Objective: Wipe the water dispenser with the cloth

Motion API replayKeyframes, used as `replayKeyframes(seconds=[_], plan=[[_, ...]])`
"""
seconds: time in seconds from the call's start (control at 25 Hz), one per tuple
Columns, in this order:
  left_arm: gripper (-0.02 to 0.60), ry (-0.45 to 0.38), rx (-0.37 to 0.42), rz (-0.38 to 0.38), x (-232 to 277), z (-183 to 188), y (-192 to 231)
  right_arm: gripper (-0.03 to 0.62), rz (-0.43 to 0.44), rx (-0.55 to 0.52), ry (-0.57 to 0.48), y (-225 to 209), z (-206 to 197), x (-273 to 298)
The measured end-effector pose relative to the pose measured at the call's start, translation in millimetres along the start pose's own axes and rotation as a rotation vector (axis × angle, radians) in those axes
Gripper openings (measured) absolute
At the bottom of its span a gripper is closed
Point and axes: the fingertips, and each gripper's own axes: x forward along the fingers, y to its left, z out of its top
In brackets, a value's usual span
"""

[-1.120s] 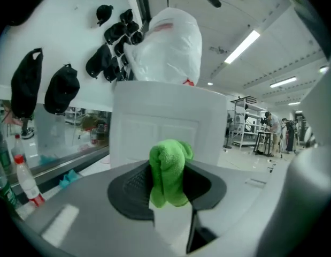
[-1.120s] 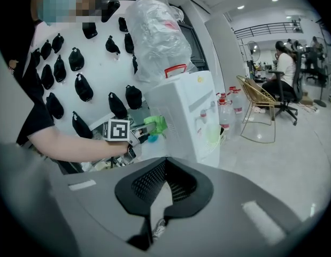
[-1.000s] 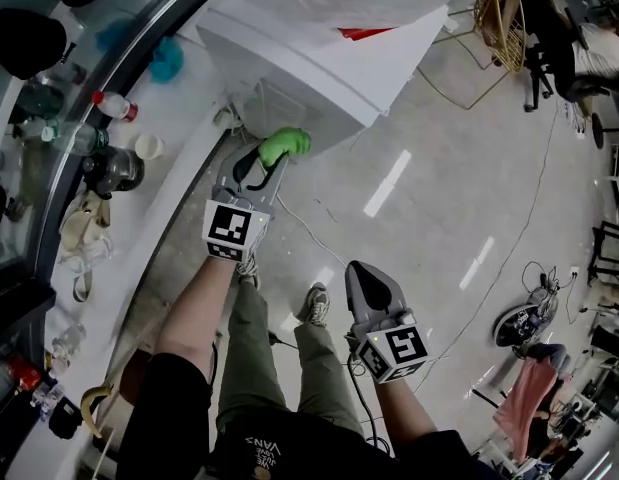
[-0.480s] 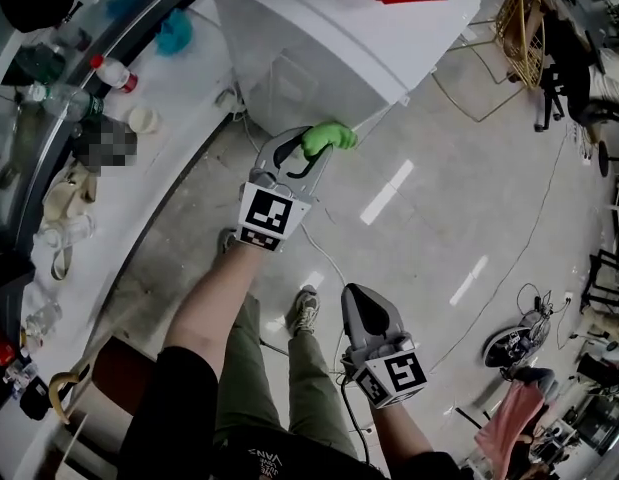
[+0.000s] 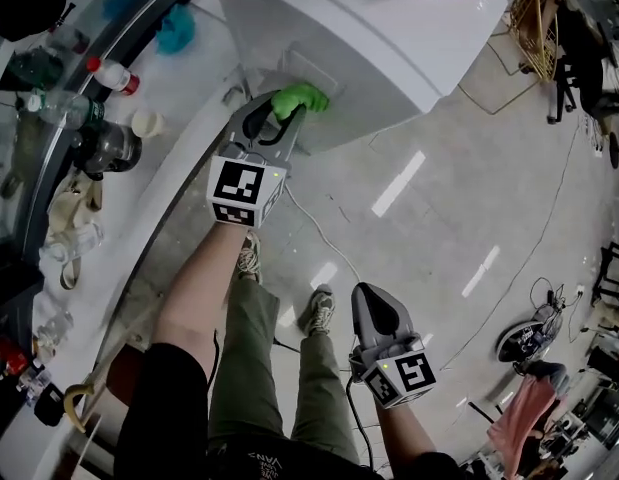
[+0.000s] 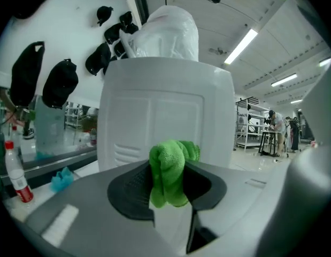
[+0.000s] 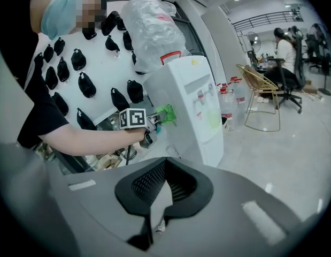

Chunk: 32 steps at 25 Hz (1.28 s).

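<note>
Pale glossy workshop floor (image 5: 439, 218) underfoot, with a cluttered white desk (image 5: 179, 138) running from 8 to 11 o'clock in the head view. At 12 o'clock, white water dispenser (image 5: 369, 48), topped by a plastic-wrapped bottle (image 6: 165, 31). At its louvred panel, near 11 o'clock, green microfibre cloth (image 5: 301, 96), bunched into a wad and pinched tight in the left hand-held gripper (image 5: 286, 109), arm stretched forward. Bunched that way probably to make a firm pad for rubbing. Close against the panel, actual contact not certain. Right hand-held gripper (image 5: 375, 296) at 5 o'clock, low over the floor and well apart from the dispenser, jaws pressed together on nothing, seemingly parked out of the way. Wiping judged under way; share of casing already done impossible to tell.
</note>
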Motion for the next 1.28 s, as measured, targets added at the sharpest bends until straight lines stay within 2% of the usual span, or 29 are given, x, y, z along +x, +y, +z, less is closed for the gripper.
replayKeyframes(seconds=[0.2,0.36,0.52,0.6,0.76,1.04,1.28], plan=[[0.135,0.03,0.049,0.025,5,3,58,0.006,-0.01,0.016,-0.043,10,21,25],[0.135,0.025,0.03,0.072,8,4,97,0.006,-0.034,0.044,-0.069,14,30,39],[0.135,0.02,0.053,0.077,9,5,116,0.006,-0.049,0.065,-0.07,15,31,49],[0.135,0.012,0.035,0.096,10,5,123,0.006,-0.053,0.07,-0.068,14,31,52],[0.135,0.013,-0.026,0.188,4,2,142,0.006,-0.047,0.073,-0.063,14,29,52],[0.135,-0.001,-0.022,0.192,-15,3,114,0.006,-0.019,0.039,-0.045,7,28,34],[0.135,0.006,0.027,0.085,-32,-12,36,0.006,0.006,0.006,-0.034,-8,21,6]])
